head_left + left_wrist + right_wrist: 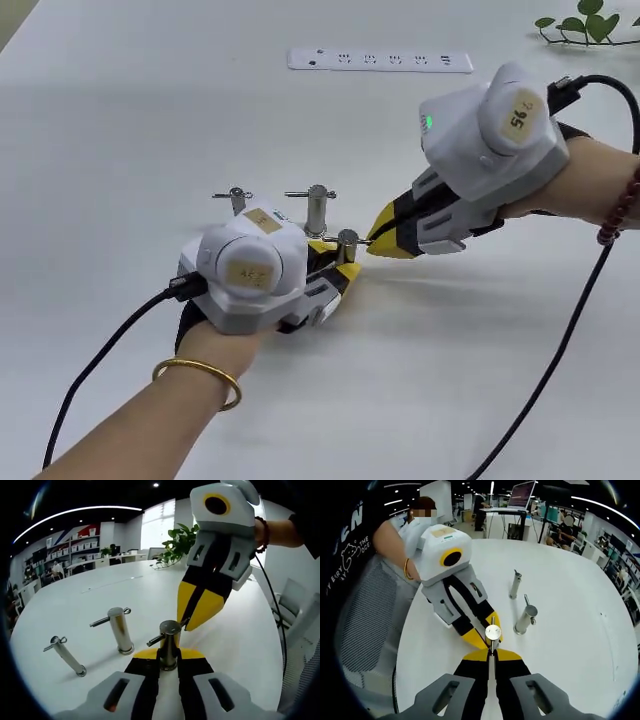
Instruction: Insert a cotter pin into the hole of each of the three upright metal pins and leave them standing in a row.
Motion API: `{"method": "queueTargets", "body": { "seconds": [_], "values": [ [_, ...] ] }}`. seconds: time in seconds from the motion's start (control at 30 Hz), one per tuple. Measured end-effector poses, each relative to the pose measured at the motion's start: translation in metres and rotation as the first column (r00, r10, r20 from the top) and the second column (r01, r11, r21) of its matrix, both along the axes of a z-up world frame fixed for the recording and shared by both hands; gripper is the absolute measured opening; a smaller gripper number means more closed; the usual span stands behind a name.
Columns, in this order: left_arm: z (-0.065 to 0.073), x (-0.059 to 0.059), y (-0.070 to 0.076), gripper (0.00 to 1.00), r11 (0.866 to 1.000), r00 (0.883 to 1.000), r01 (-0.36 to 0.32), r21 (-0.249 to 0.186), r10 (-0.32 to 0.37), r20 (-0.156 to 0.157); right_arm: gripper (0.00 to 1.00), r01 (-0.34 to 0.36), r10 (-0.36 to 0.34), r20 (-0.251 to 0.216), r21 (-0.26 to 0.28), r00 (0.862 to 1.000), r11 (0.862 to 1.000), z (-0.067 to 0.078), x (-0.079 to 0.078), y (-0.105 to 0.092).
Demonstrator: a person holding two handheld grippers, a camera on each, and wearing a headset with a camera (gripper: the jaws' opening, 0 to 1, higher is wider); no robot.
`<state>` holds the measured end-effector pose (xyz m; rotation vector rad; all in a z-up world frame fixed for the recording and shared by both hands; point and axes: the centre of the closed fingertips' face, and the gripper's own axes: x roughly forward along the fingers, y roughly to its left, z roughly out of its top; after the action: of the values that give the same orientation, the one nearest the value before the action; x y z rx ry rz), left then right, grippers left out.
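Left tongs (169, 661) clamped round metal pin (170, 635), right tongs (492, 653) tight on cotter pin (154, 641); its far tip in left gripper view.

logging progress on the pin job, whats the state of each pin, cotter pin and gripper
near pin: upright, clamped in the left gripper
held cotter pin: through the near pin's hole, one end sticking out, other end in the right gripper
middle pin: upright, free, cotter pin in
far pin: upright, free, cotter pin in
left gripper: shut on near pin
right gripper: shut on held cotter pin
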<state>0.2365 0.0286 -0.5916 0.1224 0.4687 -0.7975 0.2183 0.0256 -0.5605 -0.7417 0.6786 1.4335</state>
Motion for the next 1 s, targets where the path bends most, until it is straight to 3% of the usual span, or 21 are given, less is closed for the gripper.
{"method": "queueTargets", "body": {
  "seconds": [1.0],
  "values": [
    [-0.0025, 0.0005, 0.0000, 0.11, 1.000, 1.000, -0.016, -0.004, 0.016, -0.012, 0.00, -0.003, 0.003, 0.019, 0.016, 1.000, 1.000, -0.0009, 0.0028, 0.0074]
  ]
}}
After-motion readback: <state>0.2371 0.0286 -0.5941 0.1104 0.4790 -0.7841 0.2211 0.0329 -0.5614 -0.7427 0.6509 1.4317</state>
